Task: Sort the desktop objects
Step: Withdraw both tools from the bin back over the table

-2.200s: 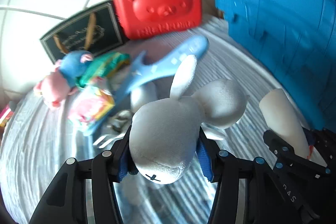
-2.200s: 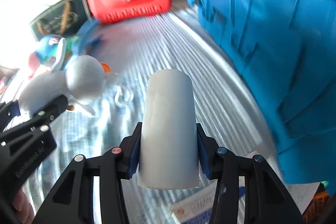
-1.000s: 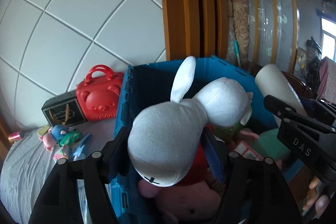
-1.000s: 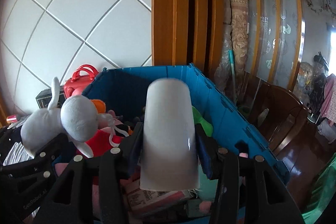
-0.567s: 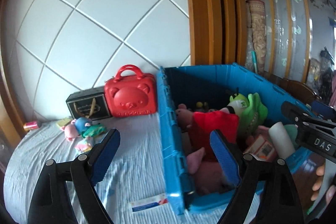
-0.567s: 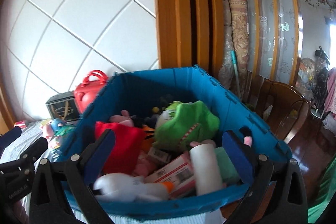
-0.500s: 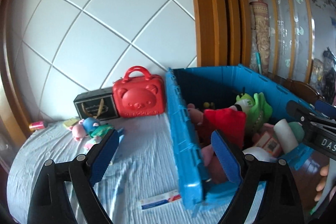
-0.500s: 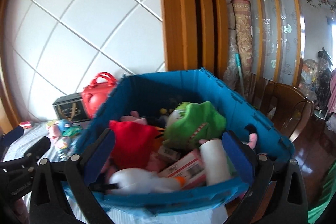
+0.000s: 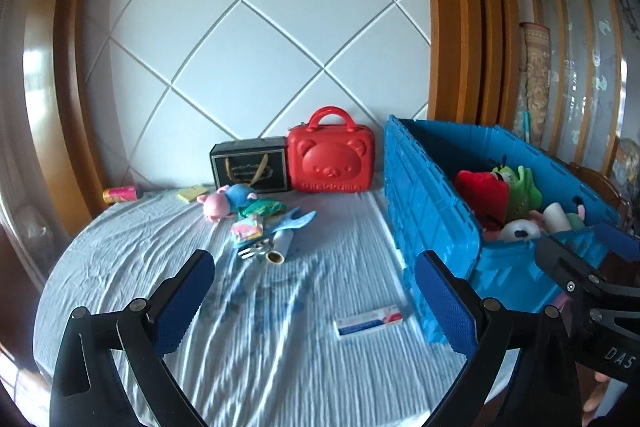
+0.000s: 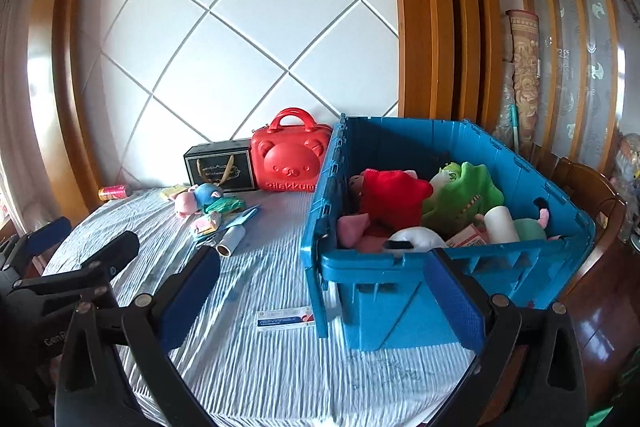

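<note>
My left gripper hangs over the blue-striped tablecloth, its jaws opening with nothing between them. My right gripper stands open and empty in front of the blue crate. Inside the crate lie the white plush rabbit, the white cylinder, a red plush and a green plush. A heap of small toys and a roll lie on the table, well ahead of the left gripper. From the right wrist view the heap sits left of the crate.
A red bear case and a black box stand against the tiled wall. A small flat packet lies near the crate's front corner. A pink can rests at the table's far left. A wooden chair stands right of the crate.
Both grippers opened and dropped the rabbit and the white cylinder into the crate. Both then drew back from the crate, the left one swinging left over the table.
</note>
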Demonstrator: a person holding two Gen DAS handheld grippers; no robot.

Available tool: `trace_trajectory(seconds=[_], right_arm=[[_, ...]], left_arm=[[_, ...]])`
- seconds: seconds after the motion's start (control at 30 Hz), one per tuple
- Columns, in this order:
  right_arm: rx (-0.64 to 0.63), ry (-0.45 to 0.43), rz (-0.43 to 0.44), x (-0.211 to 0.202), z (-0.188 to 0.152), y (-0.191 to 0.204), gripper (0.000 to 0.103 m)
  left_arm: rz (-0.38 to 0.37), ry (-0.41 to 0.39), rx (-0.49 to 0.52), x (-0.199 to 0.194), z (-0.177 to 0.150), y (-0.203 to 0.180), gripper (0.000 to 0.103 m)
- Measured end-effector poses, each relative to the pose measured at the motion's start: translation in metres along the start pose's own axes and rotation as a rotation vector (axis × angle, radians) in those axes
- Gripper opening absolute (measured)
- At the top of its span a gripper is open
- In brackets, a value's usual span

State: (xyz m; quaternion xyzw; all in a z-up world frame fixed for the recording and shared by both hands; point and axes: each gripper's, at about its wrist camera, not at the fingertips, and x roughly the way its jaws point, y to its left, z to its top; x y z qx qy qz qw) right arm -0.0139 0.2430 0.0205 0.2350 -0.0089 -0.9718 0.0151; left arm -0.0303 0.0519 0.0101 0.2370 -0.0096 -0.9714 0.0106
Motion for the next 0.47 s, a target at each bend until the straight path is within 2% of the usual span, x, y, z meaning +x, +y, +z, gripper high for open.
trace_trajectory(seconds=[0.27, 0.47], right_arm=[[-0.009, -0.001, -0.03, -0.024, -0.006, 0.014, 0.103], [0.01, -0.023, -0.07, -0.039, 0.001, 0.009, 0.103]], left_arm=[[-0.012, 0.028, -0.015, -0.02, -0.01, 0.013, 0.101], [-0.025, 0.0, -0.018, -0.035, -0.006, 0.013, 0.101]])
